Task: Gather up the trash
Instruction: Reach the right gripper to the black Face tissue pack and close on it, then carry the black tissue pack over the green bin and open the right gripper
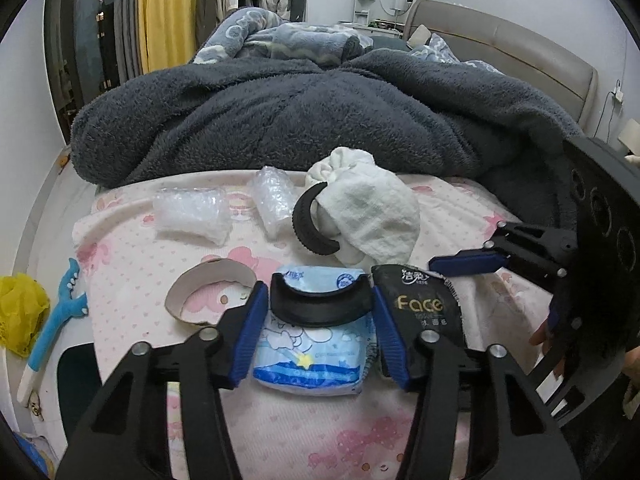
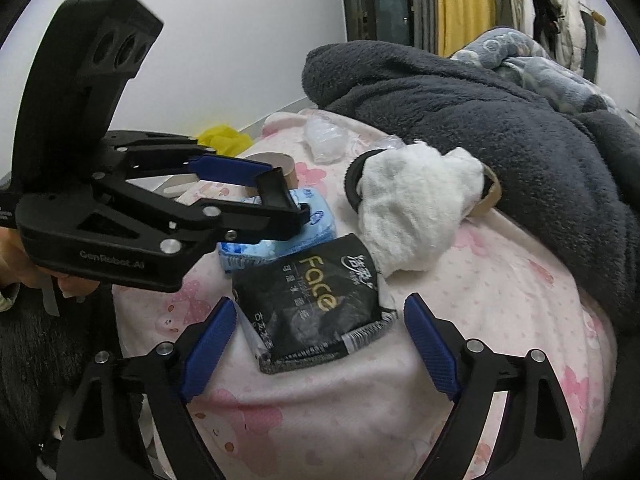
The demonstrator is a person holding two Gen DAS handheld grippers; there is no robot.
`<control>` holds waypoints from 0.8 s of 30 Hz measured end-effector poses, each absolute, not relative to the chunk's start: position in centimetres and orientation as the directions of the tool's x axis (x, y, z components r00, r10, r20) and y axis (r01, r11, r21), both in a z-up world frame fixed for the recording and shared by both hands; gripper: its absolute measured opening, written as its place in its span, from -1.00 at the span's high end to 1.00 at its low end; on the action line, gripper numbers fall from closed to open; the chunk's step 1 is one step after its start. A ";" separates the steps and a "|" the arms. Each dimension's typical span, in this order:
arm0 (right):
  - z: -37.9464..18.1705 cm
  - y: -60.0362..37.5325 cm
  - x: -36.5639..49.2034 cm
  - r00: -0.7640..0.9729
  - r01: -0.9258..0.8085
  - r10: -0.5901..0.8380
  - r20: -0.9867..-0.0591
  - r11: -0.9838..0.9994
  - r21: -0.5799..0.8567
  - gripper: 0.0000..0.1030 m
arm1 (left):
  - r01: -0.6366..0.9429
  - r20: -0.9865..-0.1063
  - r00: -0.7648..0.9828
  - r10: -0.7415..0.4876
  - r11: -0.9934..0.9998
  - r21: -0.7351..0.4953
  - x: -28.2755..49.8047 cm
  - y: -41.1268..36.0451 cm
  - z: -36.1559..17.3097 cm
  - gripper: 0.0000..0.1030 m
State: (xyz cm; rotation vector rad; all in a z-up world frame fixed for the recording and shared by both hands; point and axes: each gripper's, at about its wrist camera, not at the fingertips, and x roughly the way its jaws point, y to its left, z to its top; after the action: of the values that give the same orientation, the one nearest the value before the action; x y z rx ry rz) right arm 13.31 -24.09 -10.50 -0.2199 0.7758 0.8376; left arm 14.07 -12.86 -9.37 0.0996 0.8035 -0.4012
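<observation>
Left tongs (image 1: 320, 344) are spread wide, blue pads either side of the blue-and-white plastic tissue pack (image 1: 312, 360) lying flat on the pink printed bedsheet (image 1: 280, 432), near the bed's foot edge. A black curved plastic piece (image 1: 320, 304) sits across the pack's far end between the pads; whether it is loose or part of the tool cannot be told. In the right wrist view the left tongs (image 2: 288, 196) are down at the same pack (image 2: 316, 224), not yet closed on it.

Right tongs (image 2: 320, 344) are also wide, straddling the black crumpled "Face" tissue wrapper (image 2: 316, 300), which touches the blue pack's right side.

Likely step: grab both wrappers.
- Blue pack is soft and slippery: close across the short width, low against the sheet, squeeze till the film bunches.
- Black wrapper is flat and thin: tilt the pads down and pinch one raised edge or a corner, otherwise the pads probably slide over it or catch the sheet.
- The two tools sit close together; lift one at a time to avoid a clash.

Other trash candidates further up the bed, before the dark grey fleece blanket (image 1: 320, 120): two clear bubble-wrap wads (image 1: 192, 216), a cardboard tape-core ring (image 1: 212, 292), and a white crumpled cloth (image 1: 372, 216) with a black ribbed ring (image 1: 308, 224) touching it.

Containers: no bin shows. The yellow plastic bag (image 1: 20, 312) lies off the bed's left edge; contents not visible.
</observation>
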 end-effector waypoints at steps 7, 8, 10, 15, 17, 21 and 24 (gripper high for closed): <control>-11.0 -23.0 14.1 0.394 -0.743 0.571 -0.720 0.659 0.116 -0.65 | 0.370 -0.696 0.638 -0.329 0.924 -0.097 14.2 -12.0 -8.6 0.06; -11.1 -22.8 14.2 0.394 -0.741 0.567 -0.723 0.661 0.114 -0.65 | 0.369 -0.689 0.643 -0.334 0.924 -0.104 14.2 -11.7 -8.4 0.06; -11.1 -22.7 14.4 0.392 -0.735 0.562 -0.728 0.667 0.119 -0.65 | 0.365 -0.674 0.655 -0.342 0.924 -0.114 14.0 -11.3 -7.8 0.06; -11.5 -22.6 14.7 0.372 -0.731 0.557 -0.742 0.669 0.136 -0.58 | 0.360 -0.658 0.673 -0.337 0.927 -0.106 13.6 -10.6 -7.0 0.06; -11.5 -22.7 14.7 0.364 -0.729 0.557 -0.746 0.669 0.143 -0.50 | 0.355 -0.656 0.678 -0.332 0.929 -0.103 13.5 -10.1 -6.8 0.06; -10.9 -23.0 14.6 0.363 -0.718 0.567 -0.739 0.676 0.166 -0.39 | 0.330 -0.649 0.693 -0.313 0.938 -0.100 13.4 -8.6 -6.4 0.06; -10.1 -23.4 14.3 0.360 -0.705 0.586 -0.726 0.681 0.200 -0.38 | 0.300 -0.650 0.703 -0.289 0.949 -0.097 13.4 -7.0 -6.3 0.06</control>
State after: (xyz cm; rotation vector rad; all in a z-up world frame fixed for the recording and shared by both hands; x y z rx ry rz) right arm 14.25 -23.38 -10.05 -0.1550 0.8668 0.8360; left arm 13.38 -7.01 -6.30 0.0167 0.7200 -0.3274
